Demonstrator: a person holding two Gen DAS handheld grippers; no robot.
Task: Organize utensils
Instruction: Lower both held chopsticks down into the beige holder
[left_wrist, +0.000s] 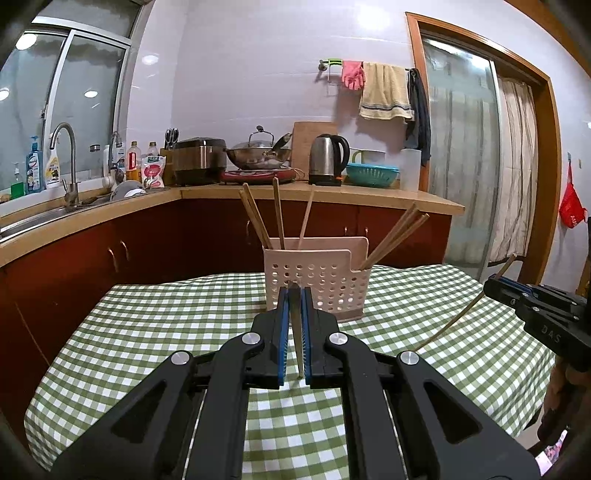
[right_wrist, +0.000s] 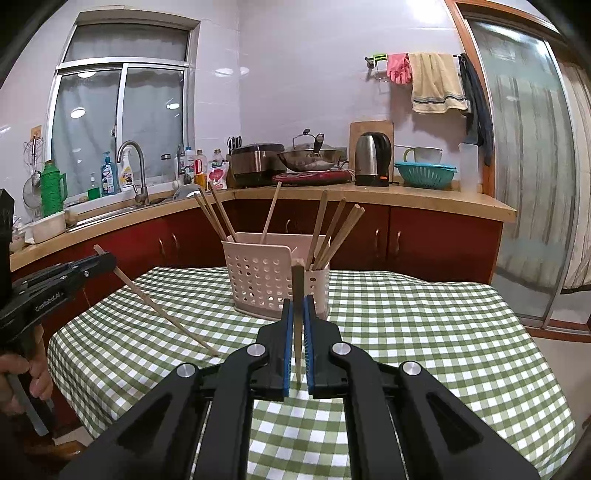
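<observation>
Straight ahead, my counter (left_wrist: 155, 325) wears a green-and-white checked cloth, and near its far edge at twelve o'clock stands the pale perforated utensil holder (left_wrist: 317, 280). Chopsticks lean out of it: some in the larger compartment toward eleven and twelve o'clock, others in the smaller side compartment tilting toward two o'clock. My left gripper (left_wrist: 295, 295) has its fingers drawn narrow on a single chopstick (left_wrist: 296, 332), which in the right wrist view slants down toward the cloth at eight o'clock. My right gripper (right_wrist: 296, 306) likewise has its fingers pinched on another chopstick (right_wrist: 297, 291), its upper end rising just in front of the holder.
</observation>
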